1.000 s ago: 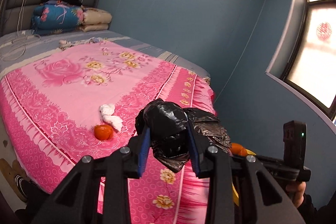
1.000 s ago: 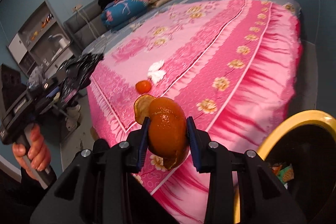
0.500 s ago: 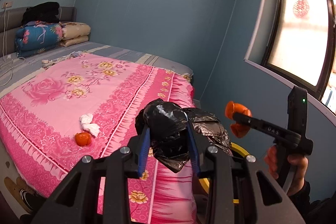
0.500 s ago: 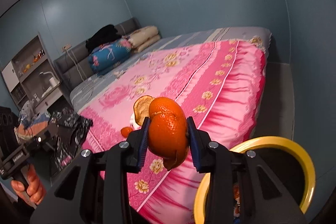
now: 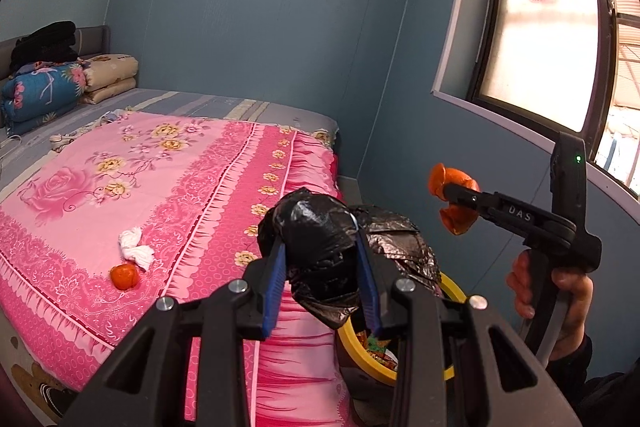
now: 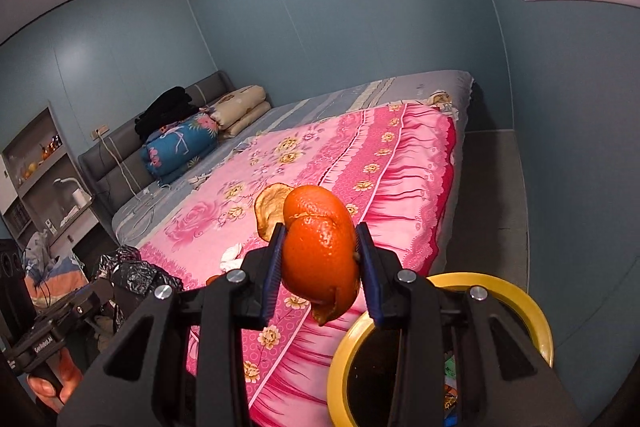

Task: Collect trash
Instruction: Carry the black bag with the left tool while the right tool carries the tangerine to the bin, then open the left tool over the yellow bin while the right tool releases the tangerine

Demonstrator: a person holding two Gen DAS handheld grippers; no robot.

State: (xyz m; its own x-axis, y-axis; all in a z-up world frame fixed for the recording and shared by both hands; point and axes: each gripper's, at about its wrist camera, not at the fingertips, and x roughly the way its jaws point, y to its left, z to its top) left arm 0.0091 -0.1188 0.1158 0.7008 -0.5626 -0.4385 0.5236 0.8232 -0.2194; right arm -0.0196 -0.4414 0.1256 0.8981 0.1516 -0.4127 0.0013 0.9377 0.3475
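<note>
My left gripper (image 5: 320, 267) is shut on a crumpled black plastic bag (image 5: 320, 239), held above the yellow-rimmed trash bin (image 5: 452, 291) beside the bed. My right gripper (image 6: 320, 267) is shut on an orange peel (image 6: 320, 255), held above the bin's yellow rim (image 6: 500, 283); it also shows in the left wrist view (image 5: 454, 203), to the right of the bag. On the pink bedspread (image 5: 160, 187) lie a small orange (image 5: 124, 275) and a white crumpled tissue (image 5: 136, 251). The left gripper with the bag shows in the right wrist view (image 6: 132, 279).
Folded quilts and dark clothes (image 5: 48, 83) are stacked at the headboard. A window (image 5: 552, 27) is on the right wall. Shelves and a bedside table (image 6: 48, 187) stand beyond the bed. The bin holds colourful wrappers (image 5: 376, 347).
Both grippers have kept their loads and swung further toward the bin. The right gripper with the peel now hangs over the yellow rim, and the views have tilted up.
</note>
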